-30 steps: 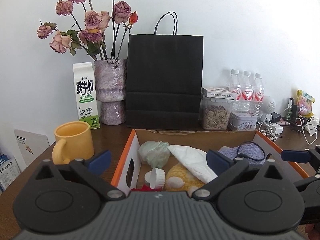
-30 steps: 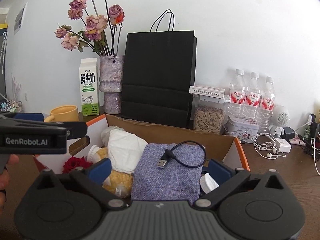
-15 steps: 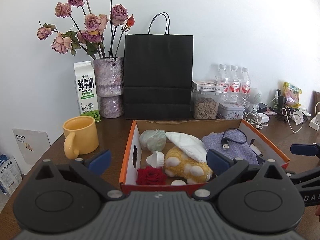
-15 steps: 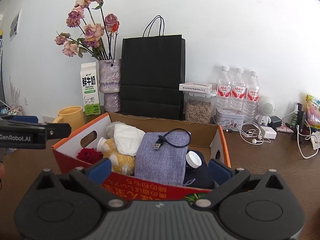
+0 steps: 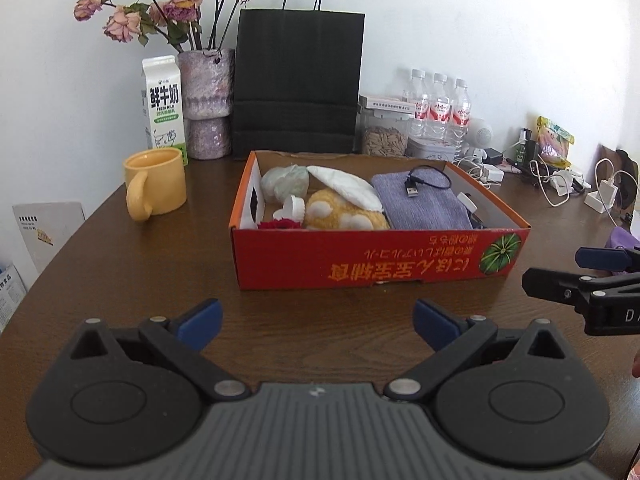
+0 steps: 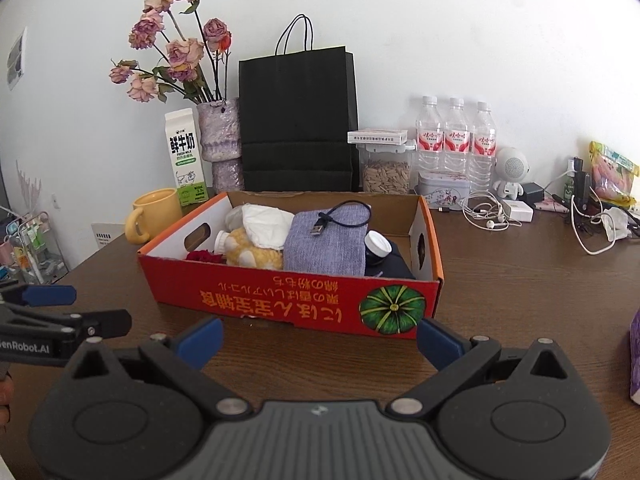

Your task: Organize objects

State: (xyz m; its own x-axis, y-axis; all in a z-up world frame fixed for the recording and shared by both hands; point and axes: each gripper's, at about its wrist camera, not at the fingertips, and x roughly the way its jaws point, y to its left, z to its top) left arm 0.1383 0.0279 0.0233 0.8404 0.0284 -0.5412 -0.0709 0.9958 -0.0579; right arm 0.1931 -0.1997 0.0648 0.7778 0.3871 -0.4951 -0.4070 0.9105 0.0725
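The left gripper (image 5: 316, 322) and the right gripper (image 6: 318, 338) hover low over the desk (image 5: 160, 272), side by side. Both point at the red box (image 5: 380, 258), wide open and empty.

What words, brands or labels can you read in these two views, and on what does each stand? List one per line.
"鲜牛奶 FRESH MILK": milk carton.
"GenRobot.AI", first letter cut off: side of the left tool.
"D", rest cut off: side of the right tool.
Yellow characters, upside down, unreadable: red box front.
Water bottles labels: too small.
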